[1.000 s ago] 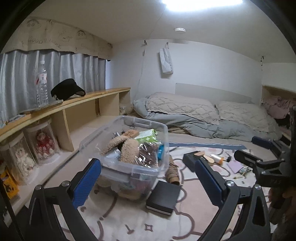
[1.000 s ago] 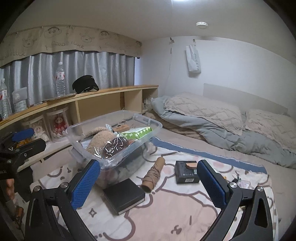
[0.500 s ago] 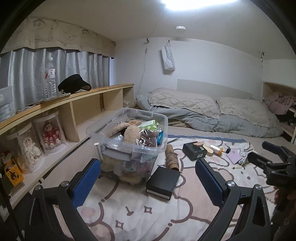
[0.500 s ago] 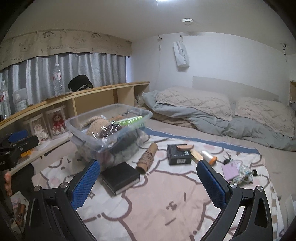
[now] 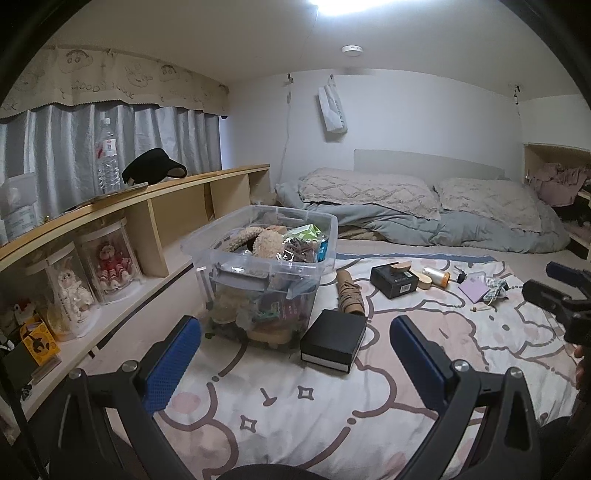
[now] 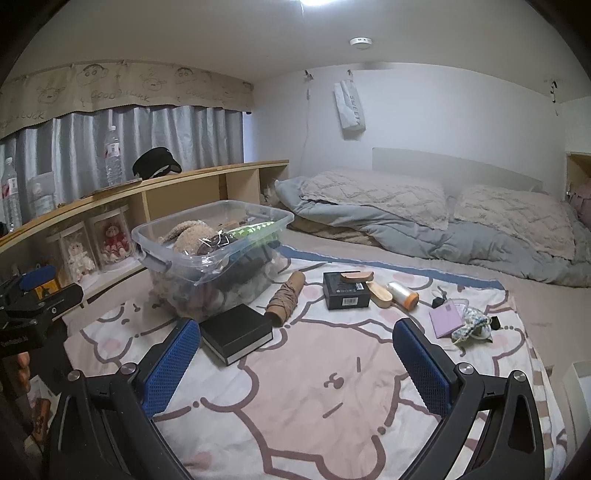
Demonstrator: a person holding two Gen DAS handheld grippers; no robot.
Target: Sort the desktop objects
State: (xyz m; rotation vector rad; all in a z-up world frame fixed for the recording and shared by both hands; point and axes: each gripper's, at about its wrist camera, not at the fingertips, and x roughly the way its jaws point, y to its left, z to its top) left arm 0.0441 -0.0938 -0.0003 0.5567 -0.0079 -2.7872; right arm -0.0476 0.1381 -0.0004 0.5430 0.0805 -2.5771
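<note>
your fingers (image 5: pixel 173 358) on both grippers are spread and empty, and both views have pulled back from the clear bin (image 5: pixel 258 266) at centre left. that reads as surveying: black box (image 6: pixel 236 332) and loose items wait on the blanket (image 6: pixel 332 387).

A bright ceiling lamp (image 5: pixel 334 3) glares at the top edge of a low white ceiling, with a small round white detector (image 5: pixel 351 50) fixed nearby. Plain white walls (image 5: pixel 424 118) close the room. Grey pleated curtains (image 5: pixel 62 155) hang on the left under a beige valance with cartoon drawings (image 5: pixel 110 83). Below them runs a long light wooden shelf unit (image 5: pixel 177 206) with open compartments. A pale upholstered headboard (image 5: pixel 424 162) stands against the far wall, behind two beige quilted pillows (image 5: pixel 369 192) and a rumpled grey-blue duvet (image 5: pixel 443 229). A white bag (image 6: pixel 350 105) hangs from a wall hook.
</note>
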